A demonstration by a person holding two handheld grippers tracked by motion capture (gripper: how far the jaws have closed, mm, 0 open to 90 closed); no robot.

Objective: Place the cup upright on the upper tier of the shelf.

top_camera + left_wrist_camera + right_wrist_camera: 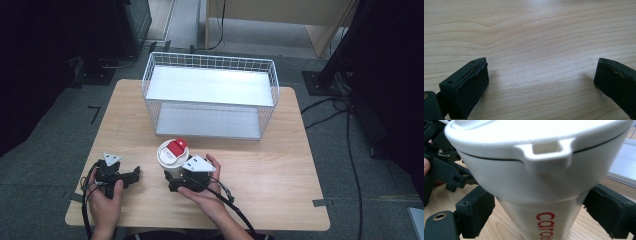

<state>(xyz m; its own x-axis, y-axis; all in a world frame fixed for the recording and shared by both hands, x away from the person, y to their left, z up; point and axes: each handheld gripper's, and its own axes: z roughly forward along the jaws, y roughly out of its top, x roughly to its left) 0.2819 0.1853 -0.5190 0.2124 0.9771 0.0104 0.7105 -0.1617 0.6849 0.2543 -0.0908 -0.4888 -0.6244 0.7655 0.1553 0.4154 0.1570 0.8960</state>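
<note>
the white paper cup with a white lid and red tab (172, 156) stands upright on the pale wooden desk (280, 165), before the white wire basket (210, 95), with the right tool (175, 176) straddling its lower body, jaws beside it but not visibly clamped; the left tool (131, 176) rests released on the desk

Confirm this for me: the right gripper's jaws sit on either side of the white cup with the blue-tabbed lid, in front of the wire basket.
One detail is wrong: the tab on the cup lid is red, not blue, as the high view shows. The right gripper does straddle it, in front of the wire basket.
</note>
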